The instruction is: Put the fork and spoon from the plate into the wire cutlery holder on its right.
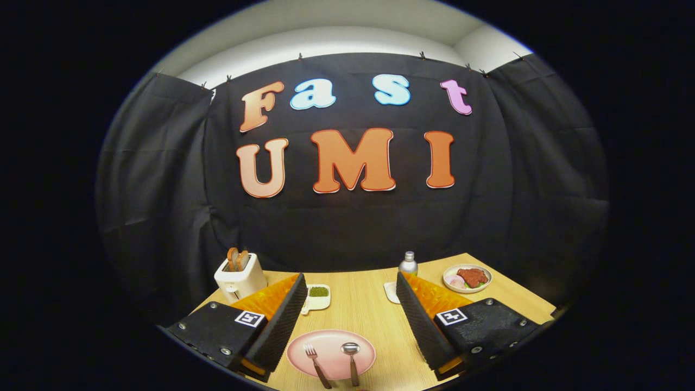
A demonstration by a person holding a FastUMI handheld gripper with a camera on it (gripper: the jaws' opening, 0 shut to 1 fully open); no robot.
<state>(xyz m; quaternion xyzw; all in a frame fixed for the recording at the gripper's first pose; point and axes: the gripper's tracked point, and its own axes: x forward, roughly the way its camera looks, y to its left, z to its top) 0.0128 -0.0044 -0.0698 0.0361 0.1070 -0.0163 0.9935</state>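
While the gripper (350, 320) hangs high with its fingers spread wide and holding nothing, the first pick looks not yet begun: the pink plate (331, 354) lies between them at 6 o'clock, the fork (316, 365) beside the spoon (352, 361) on it. The next move, I judge, calls for a descent and a narrower opening over one handle. Farther out stand a toaster (239, 278) at 10 o'clock, a small dish of greens (317, 296), a bottle (408, 264) at 1 o'clock and a plate of food (467, 278); I cannot make out the wire holder.

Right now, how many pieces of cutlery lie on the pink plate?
2: a fork and a spoon beside it, both on the pink plate between the open gripper fingers.
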